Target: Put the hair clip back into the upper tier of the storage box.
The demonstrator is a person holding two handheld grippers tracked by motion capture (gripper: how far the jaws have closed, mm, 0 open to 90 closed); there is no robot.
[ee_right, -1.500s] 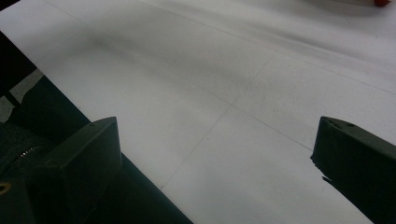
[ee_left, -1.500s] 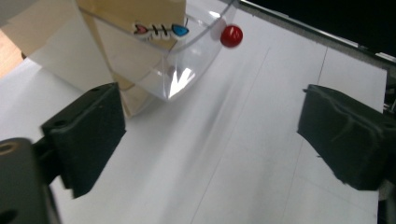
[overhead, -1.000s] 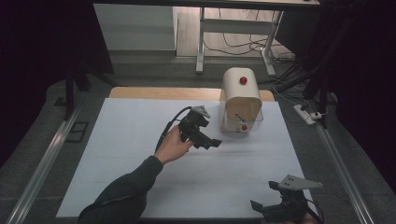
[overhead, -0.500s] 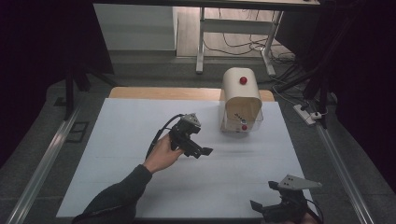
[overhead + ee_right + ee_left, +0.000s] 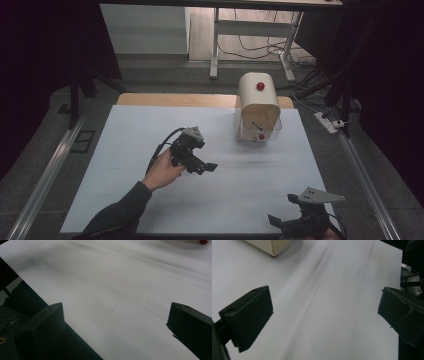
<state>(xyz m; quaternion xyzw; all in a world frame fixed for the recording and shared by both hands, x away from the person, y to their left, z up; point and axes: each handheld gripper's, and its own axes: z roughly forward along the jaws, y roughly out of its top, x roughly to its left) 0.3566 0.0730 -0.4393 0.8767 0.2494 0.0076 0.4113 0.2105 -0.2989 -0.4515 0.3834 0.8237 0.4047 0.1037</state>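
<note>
White table (image 5: 125, 165) lies bare around left gripper (image 5: 209, 167) (jaws apart).

The high view looks forward and down from above the near side, taking in the whole white bench (image 5: 250, 185). The left gripper view rides close over the bench, facing the cream box (image 5: 270, 246) at upper left of the frame. The right gripper view skims the near edge, sharing the sheet.

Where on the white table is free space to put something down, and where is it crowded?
Free: the left half of the table, left of the left gripper, and the wide strip between that gripper and the right gripper. Crowded: the far right corner, where the cream box stands.
</note>
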